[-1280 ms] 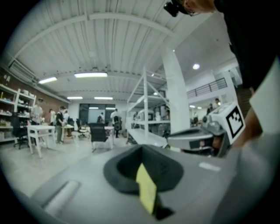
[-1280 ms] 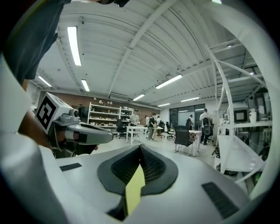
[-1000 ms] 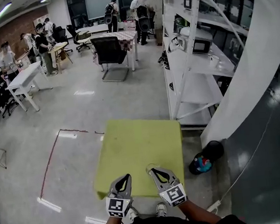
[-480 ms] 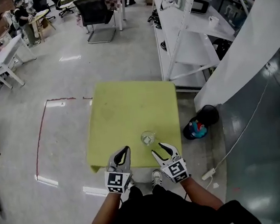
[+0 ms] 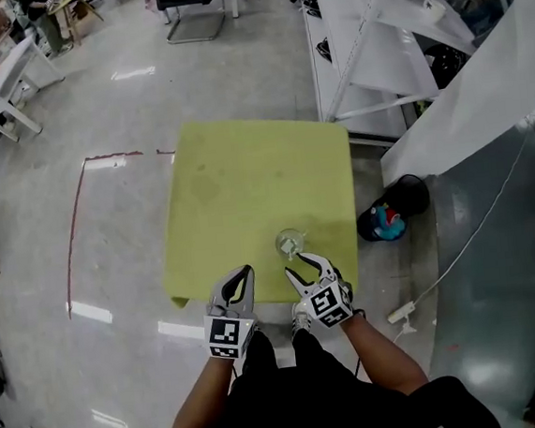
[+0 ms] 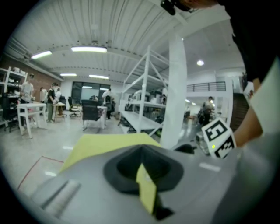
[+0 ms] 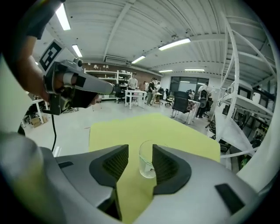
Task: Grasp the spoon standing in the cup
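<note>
A clear glass cup (image 5: 290,244) stands near the front edge of the yellow-green table (image 5: 245,173). Something small and pale lies inside it; I cannot make out a spoon. My right gripper (image 5: 306,267) sits just short of the cup, and its jaws are opening with nothing between the pads. In the right gripper view the cup (image 7: 148,159) shows in the gap beyond the right gripper (image 7: 140,152). My left gripper (image 5: 243,275) hovers over the table's front edge, left of the cup, jaws together and empty. In its own view the left gripper (image 6: 141,151) shows only a sliver of table.
White shelving racks (image 5: 374,48) stand to the right of the table. A black bag (image 5: 390,217) with colourful contents lies on the floor beside it, and a power strip (image 5: 401,312) with a cable is nearby. Red tape (image 5: 76,227) marks the floor at left.
The right gripper's jaws have spread apart. The head view has tipped down, so the table and cup now sit higher in the frame, with the cup just ahead of the right jaws.
</note>
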